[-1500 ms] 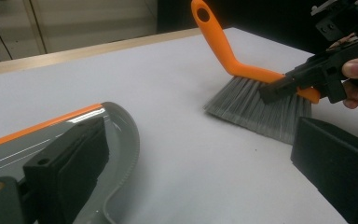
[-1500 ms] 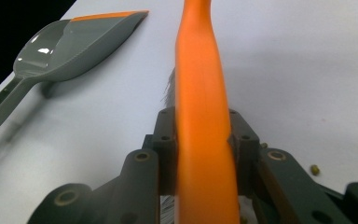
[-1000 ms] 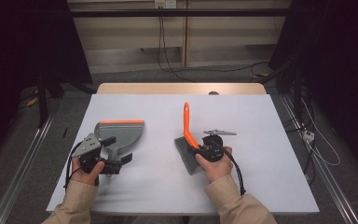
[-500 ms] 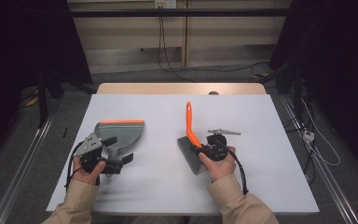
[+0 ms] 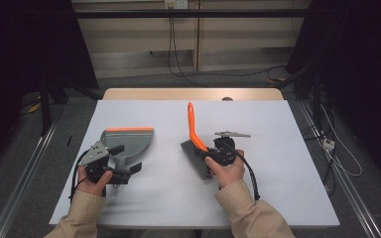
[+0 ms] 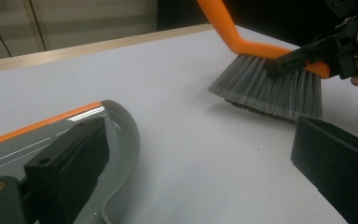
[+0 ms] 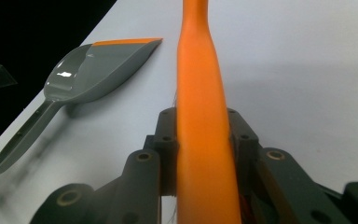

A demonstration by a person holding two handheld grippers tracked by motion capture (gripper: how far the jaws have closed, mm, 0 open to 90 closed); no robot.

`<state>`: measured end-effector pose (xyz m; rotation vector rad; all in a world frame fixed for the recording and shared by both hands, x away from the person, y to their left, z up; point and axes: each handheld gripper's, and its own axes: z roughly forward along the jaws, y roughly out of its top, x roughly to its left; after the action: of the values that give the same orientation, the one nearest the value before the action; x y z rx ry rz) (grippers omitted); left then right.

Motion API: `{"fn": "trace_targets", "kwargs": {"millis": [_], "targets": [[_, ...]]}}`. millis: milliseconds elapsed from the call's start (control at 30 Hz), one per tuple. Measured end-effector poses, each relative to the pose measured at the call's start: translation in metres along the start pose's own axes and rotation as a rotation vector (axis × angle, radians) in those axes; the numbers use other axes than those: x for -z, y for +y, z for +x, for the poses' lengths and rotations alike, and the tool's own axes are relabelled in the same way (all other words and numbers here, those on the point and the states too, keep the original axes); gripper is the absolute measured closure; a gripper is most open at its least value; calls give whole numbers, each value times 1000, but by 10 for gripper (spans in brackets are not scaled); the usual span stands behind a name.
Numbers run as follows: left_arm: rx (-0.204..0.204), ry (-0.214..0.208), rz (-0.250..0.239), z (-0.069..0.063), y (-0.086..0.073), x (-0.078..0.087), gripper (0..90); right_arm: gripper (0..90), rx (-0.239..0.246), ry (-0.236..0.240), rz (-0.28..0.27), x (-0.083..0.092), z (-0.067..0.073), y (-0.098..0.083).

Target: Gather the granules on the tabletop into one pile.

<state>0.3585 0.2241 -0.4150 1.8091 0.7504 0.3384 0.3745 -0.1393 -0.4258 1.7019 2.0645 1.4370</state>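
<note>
A grey dustpan [image 5: 129, 140] with an orange lip lies on the white table at the left, its handle pointing toward the person. My left gripper [image 5: 124, 159] is open at the pan's near end. One jaw hangs over the dustpan's rim [image 6: 121, 135] and the other over bare table; nothing is gripped by this left gripper [image 6: 200, 154]. A brush [image 5: 194, 157] with grey bristles and an orange handle [image 7: 200, 70] stands right of centre, bristles on the table. My right gripper [image 7: 203, 126] is shut on that handle just above the brush head [image 6: 270, 88].
The white table [image 5: 287, 188] has a wooden strip [image 5: 193, 94] along its far edge. Bare tabletop lies between the dustpan and the brush and to the right of the right hand. Cables [image 5: 337, 153] run over the floor beyond the table's right side.
The brush and the right hand have shifted slightly to the left, with the handle tip a little farther away. The left gripper and the dustpan have stayed put.
</note>
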Motion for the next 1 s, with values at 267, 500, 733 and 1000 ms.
{"fn": "trace_targets", "kwargs": {"millis": [267, 500, 733, 1000], "targets": [[-2, 7, 5, 1, 0, 0, 41, 710, 9, 1, 59, -22, 3, -3], [-5, 7, 6, 0, -1, 1, 41, 709, -8, -32, 67, -17, -8, -1], [-6, 10, 5, 0, 0, 1, 41, 708, -30, -47, 53, -9, -16, -4], [-8, 10, 5, 0, 0, 1, 42, 708, -56, -54, 36, 0, -23, -7]]}}
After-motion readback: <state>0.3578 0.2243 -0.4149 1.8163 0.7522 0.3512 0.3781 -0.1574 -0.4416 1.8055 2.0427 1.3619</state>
